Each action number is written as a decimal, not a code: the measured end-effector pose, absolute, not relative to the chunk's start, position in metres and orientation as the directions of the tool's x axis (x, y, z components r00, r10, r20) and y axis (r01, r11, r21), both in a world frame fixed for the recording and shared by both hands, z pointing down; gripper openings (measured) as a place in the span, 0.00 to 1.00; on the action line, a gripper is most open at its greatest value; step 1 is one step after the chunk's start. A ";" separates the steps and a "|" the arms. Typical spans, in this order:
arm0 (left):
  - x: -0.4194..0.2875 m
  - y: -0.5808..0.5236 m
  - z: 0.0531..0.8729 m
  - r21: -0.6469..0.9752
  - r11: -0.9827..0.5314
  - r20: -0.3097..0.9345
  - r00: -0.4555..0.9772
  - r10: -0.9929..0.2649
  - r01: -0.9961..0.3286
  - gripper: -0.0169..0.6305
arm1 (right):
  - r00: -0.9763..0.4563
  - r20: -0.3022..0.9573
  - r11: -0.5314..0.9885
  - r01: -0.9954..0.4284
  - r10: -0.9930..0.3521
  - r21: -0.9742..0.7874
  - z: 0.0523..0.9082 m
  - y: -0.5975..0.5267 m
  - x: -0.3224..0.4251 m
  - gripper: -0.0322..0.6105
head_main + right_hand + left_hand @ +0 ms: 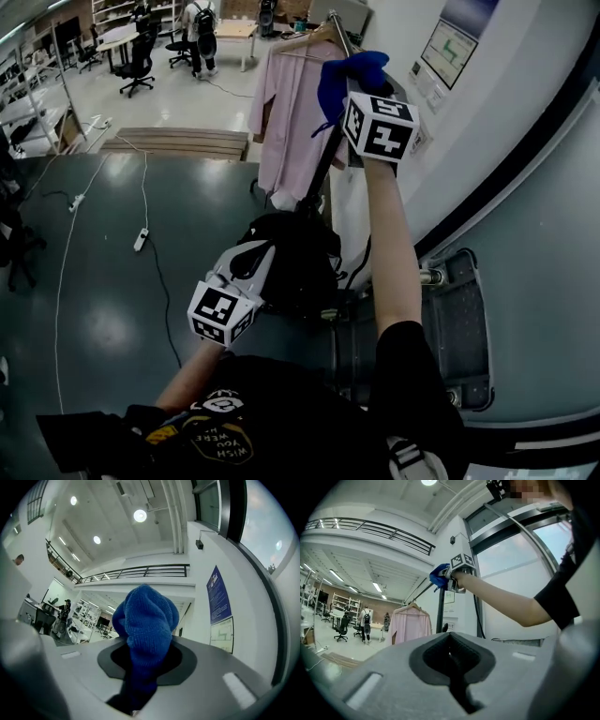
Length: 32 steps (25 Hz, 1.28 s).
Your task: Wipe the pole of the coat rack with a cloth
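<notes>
right gripper [345, 89] clamped on cloth [146, 620], up at pole [317, 173] top to wipe | left gripper [255, 258] closed, empty, idling low

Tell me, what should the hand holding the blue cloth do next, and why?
Probably slide the right gripper down the pole, keeping the cloth pressed on it. Its fingers are shut on the cloth, which seems to sit near the pole's top, so most of its length lies below.

A bunched blue knitted cloth [349, 77] sits against the upper part of the coat rack's dark, upright pole [439, 612].
</notes>
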<state>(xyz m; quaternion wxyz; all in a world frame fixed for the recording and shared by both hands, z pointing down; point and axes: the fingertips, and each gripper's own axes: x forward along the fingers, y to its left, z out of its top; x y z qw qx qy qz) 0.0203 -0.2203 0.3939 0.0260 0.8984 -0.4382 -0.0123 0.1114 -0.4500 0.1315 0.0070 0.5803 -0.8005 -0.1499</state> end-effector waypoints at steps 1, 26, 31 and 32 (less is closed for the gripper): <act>0.022 -0.226 0.389 0.054 -0.629 -0.005 0.630 -0.777 -0.776 0.03 | -0.314 -0.144 0.276 -0.932 -0.938 0.233 0.124 -0.462 0.114 0.20; 0.031 -0.244 0.400 0.099 -0.725 0.010 0.730 -0.684 -0.681 0.03 | -0.326 -0.062 0.312 -0.934 -0.943 0.172 0.344 -0.388 0.105 0.26; 0.018 -0.244 0.394 0.098 -0.706 -0.008 0.709 -0.705 -0.701 0.03 | -0.310 -0.143 0.284 -0.943 -0.940 0.176 0.271 -0.396 0.107 0.28; 0.015 -0.244 0.393 0.098 -0.702 -0.011 0.705 -0.709 -0.705 0.03 | -0.305 -0.163 0.277 -0.945 -0.938 0.171 0.253 -0.399 0.108 0.28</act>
